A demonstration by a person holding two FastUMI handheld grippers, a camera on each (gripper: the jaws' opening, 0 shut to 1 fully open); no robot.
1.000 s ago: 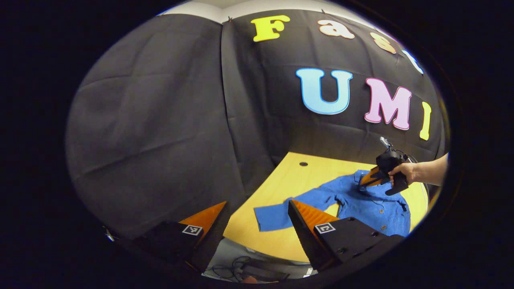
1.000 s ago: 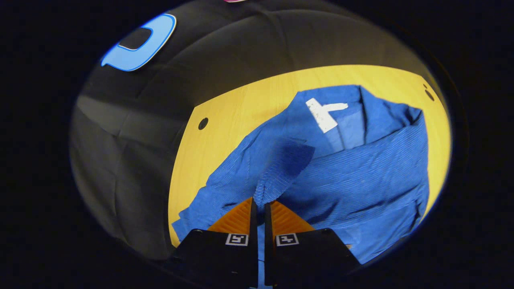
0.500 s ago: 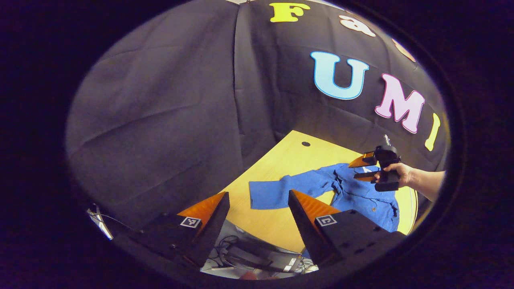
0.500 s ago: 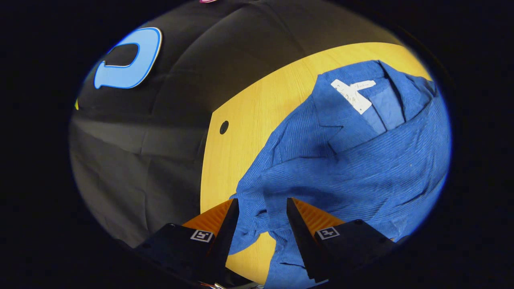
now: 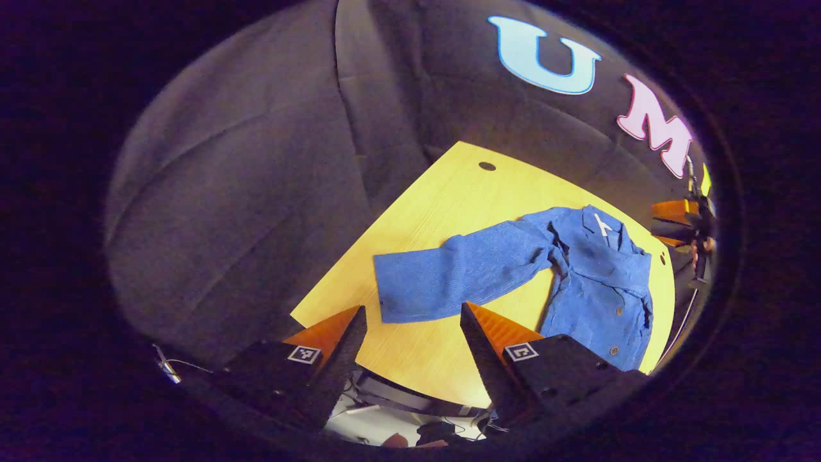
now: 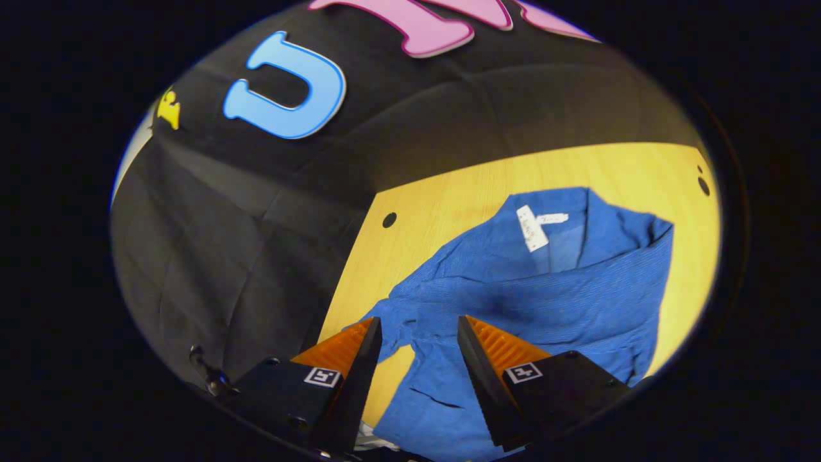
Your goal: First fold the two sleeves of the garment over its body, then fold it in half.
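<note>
**Both grippers released, blue garment lying on the wooden table**

Nearest to us in the left gripper view, the left gripper (image 5: 410,314) hangs above the near edge of the table (image 5: 449,199) with its fingers spread wide apart and nothing between them. Under that edge we see some cables and dark equipment (image 5: 410,417), too dim to tell apart.

Just beyond the left gripper lies the cuff end of one sleeve (image 5: 449,276) of the garment (image 5: 596,289), a blue buttoned shirt. This sleeve stretches flat across the wood, away from the body and towards the left of the scene, not folded in. The body lies to the right of it, rumpled, with buttons showing down its front and a white label (image 5: 601,224) at the collar on the far side.

In the right gripper view, the right gripper (image 6: 414,327) is likewise released, its fingers parted and empty, poised over the shoulder area of the garment (image 6: 545,301). We cannot tell whether it touches the cloth. Here a band of blue fabric lies across the body below the collar, and the white label (image 6: 532,228) sits beyond it.

Farther off, in the left gripper view, the right gripper (image 5: 670,224) shows at the right edge, beside the collar end of the shirt, with a hand (image 5: 696,250) partly visible behind it.

Farthest of all, small round holes (image 5: 487,166) mark the table near its far edge, and the black cloth wall (image 5: 256,160) rises behind.
</note>
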